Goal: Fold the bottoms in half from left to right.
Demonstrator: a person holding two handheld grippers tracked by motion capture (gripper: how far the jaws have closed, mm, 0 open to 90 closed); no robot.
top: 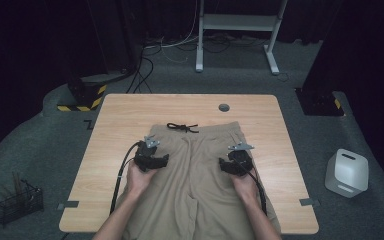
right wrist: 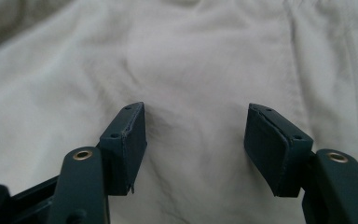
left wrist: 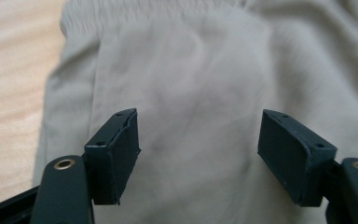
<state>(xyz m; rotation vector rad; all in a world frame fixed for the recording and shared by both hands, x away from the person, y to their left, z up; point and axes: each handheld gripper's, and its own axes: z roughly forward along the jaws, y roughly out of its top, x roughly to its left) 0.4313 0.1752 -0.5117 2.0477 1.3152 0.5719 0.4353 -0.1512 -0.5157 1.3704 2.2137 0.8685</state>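
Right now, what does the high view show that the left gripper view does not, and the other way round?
High view alone: the black drawstring bow at the waistband, the white box-shaped device on the floor, and the right gripper. Left gripper view alone: the left gripper up close, jaws wide apart with nothing between them. Both share the beige fabric shorts and the light wooden table.

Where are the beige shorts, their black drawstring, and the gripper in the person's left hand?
beige shorts point(top: 195, 165), high view, on the cloth at the middle, between the two hands.
black drawstring point(top: 182, 127), high view, on the knot at the waistband.
left gripper point(left wrist: 198, 147), left gripper view, midway between its open fingertips, above the cloth.
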